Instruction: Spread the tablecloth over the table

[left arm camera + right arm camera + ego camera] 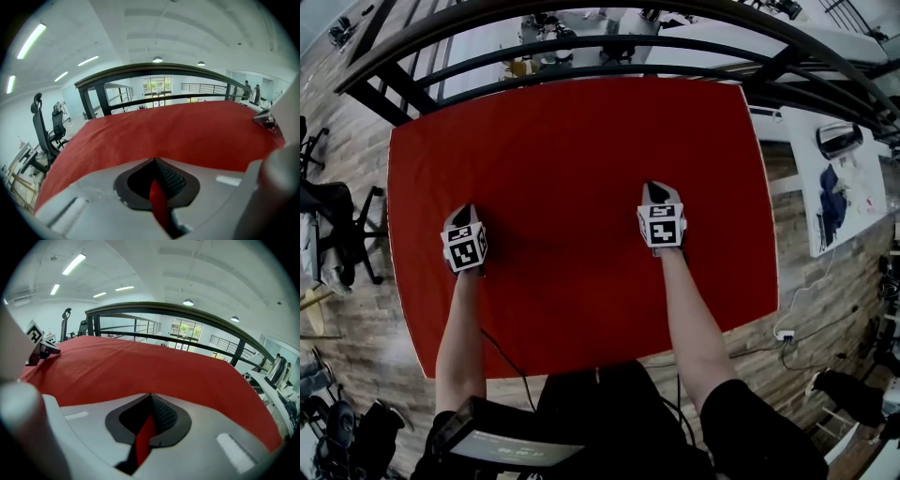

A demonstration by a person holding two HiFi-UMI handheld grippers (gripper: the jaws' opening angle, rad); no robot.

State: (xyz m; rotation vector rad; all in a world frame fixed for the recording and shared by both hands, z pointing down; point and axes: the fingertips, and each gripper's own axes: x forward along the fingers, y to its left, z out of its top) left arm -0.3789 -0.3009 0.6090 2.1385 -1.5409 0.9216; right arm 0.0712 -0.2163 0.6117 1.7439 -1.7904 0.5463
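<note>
Your cloth [581, 169] covers the tabletop from edge to edge and lies nearly smooth. Your left gripper [465, 214] and right gripper [660, 192] rest on its near half, well apart. The jaws of each are closed tight on a thin pinch of red fabric, likely so you can tug both sides evenly and square the overhang. Little seems left but that adjustment and letting go.
</note>
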